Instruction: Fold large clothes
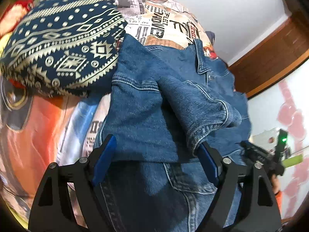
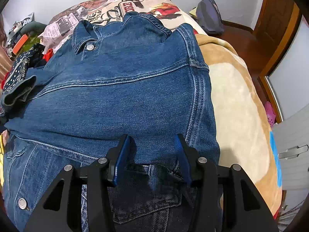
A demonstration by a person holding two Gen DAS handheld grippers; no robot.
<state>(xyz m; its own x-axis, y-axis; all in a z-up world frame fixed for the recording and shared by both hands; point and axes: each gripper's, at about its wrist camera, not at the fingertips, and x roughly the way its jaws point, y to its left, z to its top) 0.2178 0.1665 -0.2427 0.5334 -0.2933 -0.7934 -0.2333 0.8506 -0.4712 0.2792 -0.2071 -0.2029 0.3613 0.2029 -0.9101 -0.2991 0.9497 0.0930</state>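
A blue denim jacket (image 2: 119, 89) lies on the bed, folded over itself, collar and a metal button at the far end. In the left wrist view the jacket (image 1: 143, 104) shows a sleeve cuff (image 1: 210, 123) lying across it. My left gripper (image 1: 157, 145) is open, its blue pads either side of the folded denim edge, the right pad just under the cuff. My right gripper (image 2: 152, 141) is open over the fold's near edge, with denim between and beneath its pads. The other gripper (image 1: 256, 154) shows at the right of the left wrist view.
A navy patterned cloth (image 1: 63, 52) lies left of the jacket on the printed bedsheet (image 1: 166, 25). A tan and cream blanket (image 2: 237, 104) lies right of the jacket. A dark bag (image 2: 210, 17) sits at the far right, near a wooden door (image 2: 278, 19).
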